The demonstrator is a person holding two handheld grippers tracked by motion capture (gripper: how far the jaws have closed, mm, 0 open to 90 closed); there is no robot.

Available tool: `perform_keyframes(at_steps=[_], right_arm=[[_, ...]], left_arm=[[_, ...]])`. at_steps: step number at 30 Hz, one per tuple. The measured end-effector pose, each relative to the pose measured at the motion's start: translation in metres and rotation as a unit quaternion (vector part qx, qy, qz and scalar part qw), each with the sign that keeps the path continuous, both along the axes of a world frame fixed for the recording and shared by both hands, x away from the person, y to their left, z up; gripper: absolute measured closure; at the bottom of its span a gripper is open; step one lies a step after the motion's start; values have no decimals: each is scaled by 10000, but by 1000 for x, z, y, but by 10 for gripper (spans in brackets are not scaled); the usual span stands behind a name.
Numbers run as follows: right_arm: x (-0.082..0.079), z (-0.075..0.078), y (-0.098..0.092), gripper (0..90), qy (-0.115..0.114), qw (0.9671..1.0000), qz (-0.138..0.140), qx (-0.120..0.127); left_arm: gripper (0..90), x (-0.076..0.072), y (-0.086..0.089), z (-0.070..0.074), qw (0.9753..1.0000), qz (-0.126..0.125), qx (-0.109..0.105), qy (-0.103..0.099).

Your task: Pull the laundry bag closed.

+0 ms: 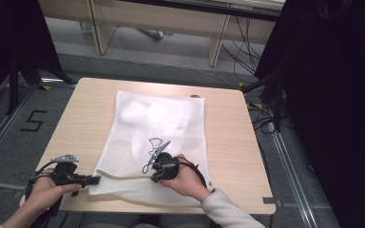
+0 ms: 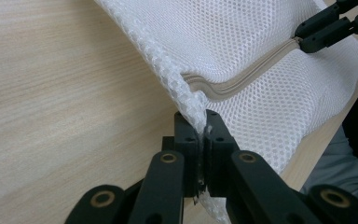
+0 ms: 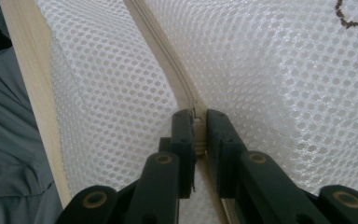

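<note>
Zipper pull (image 3: 196,125) hidden between jaws.

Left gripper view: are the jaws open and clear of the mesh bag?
No, the left gripper has its jaws shut on the corner edge of the white mesh bag, beside the zipper.

One white mesh bag (image 1: 157,137) on one wooden counter (image 1: 228,142), one zipper (image 2: 242,79) along the near edge of the bag, two tools, left tool (image 1: 96,179) and right tool (image 1: 156,176), two hands of one person, one grey plate on the left tool
</note>
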State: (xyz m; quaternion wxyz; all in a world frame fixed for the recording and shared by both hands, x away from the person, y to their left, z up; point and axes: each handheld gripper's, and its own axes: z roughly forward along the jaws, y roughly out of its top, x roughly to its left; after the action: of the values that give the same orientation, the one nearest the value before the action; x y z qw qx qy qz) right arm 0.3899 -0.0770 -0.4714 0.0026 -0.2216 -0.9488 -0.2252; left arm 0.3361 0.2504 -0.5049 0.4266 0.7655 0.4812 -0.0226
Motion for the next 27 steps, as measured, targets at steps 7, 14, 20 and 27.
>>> perform_keyframes(at_steps=[7, 14, 20, 27], right_arm=[[0, 1, -3, 824, -25, 10000, -19, -9], [0, 2, -6, 824, 26, 10000, -43, 53], [0, 3, -8, 823, -22, 10000, -53, 31], [0, 4, -10, 824, -27, 10000, -87, 32]], left_arm=[[856, 0, 0, 0, 10000, 0, 1, -2], [856, 0, 0, 0, 10000, 2, 15, -9], [856, 0, 0, 0, 10000, -4, -5, -1], [856, 0, 0, 0, 10000, -3, 9, -13]])
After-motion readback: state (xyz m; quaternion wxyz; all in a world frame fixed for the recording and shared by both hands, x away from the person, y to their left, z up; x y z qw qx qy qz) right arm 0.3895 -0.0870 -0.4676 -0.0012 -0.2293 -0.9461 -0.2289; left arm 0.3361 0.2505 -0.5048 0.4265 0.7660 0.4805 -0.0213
